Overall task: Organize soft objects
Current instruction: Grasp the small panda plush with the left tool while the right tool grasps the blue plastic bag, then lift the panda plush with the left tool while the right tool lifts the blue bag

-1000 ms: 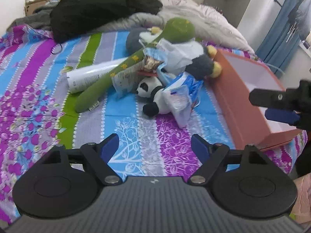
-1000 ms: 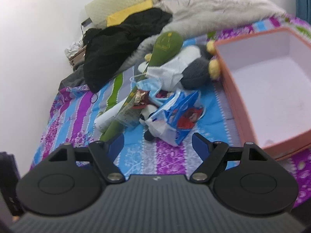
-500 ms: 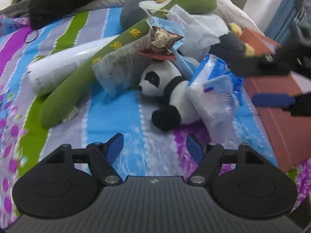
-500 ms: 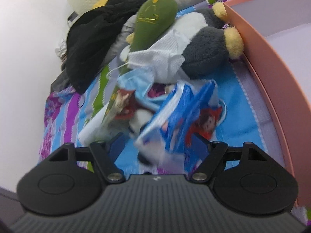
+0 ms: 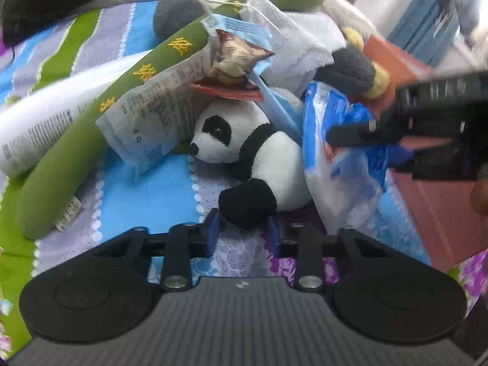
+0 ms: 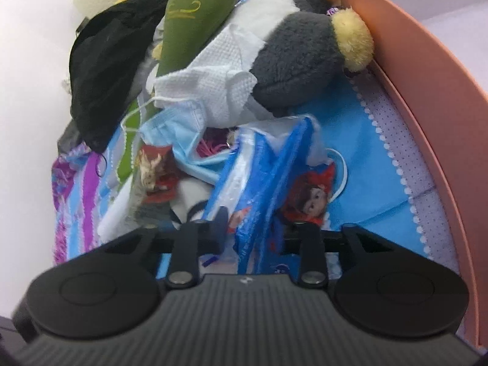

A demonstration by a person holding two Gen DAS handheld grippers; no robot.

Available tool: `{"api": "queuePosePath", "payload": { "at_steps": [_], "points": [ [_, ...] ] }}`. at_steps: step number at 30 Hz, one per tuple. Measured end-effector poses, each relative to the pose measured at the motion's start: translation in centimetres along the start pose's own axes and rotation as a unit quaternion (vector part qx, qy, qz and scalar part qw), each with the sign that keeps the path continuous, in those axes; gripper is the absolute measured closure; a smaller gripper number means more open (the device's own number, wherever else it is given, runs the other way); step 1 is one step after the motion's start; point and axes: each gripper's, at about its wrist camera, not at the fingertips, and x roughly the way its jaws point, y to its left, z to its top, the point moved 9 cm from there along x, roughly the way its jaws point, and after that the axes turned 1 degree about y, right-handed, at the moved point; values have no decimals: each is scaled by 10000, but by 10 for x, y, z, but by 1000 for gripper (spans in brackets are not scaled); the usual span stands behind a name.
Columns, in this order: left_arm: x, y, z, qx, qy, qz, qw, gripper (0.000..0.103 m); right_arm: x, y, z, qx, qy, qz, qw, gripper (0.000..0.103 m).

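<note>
Jaws closing on both sides! The left gripper (image 5: 242,227) narrows around the toy panda's (image 5: 244,155) black paw, fingers flanking it, the panda lying on the striped bedspread (image 5: 158,189). The right gripper (image 6: 253,228) pinches in on the crinkled blue plastic packet (image 6: 259,183), beside the orange box (image 6: 427,116).
</note>
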Motion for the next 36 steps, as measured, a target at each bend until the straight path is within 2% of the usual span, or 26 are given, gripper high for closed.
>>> {"api": "queuePosePath", "payload": {
  "at_steps": [2, 7, 13, 18, 28, 29, 33, 36],
  "points": [
    [-3, 3, -3, -102, -130, 15, 9999, 77, -2, 2, -1, -27, -62, 113, 9999, 83],
    [-7, 4, -11, -292, -512, -19, 9983, 83, -16, 7, -9, -646, -466, 234, 9965, 91],
    [-34, 7, -29, -594, -650, 36, 9961, 87, -44, -1, -24, -779, -677, 45, 9946, 93],
    [-58, 5, -44, -693, -633, 74, 9956, 88, -63, 1, -40, -1250, -735, -172, 9893, 93],
    [-103, -1, -98, -790, -445, 42, 9959, 89, -86, -10, -89, -1686, -538, -569, 9826, 93],
    [-107, 0, -101, -834, -438, 64, 9955, 94, -86, -10, -94, -1764, -501, -592, 9813, 93],
    [-114, 5, -112, -1179, -343, 11, 9924, 94, -83, -16, -106, -1906, -418, -601, 9789, 91],
    [-120, 3, -116, -1234, -331, 131, 9917, 93, -82, -17, -106, -1911, -365, -550, 9793, 91]
  ]
}}
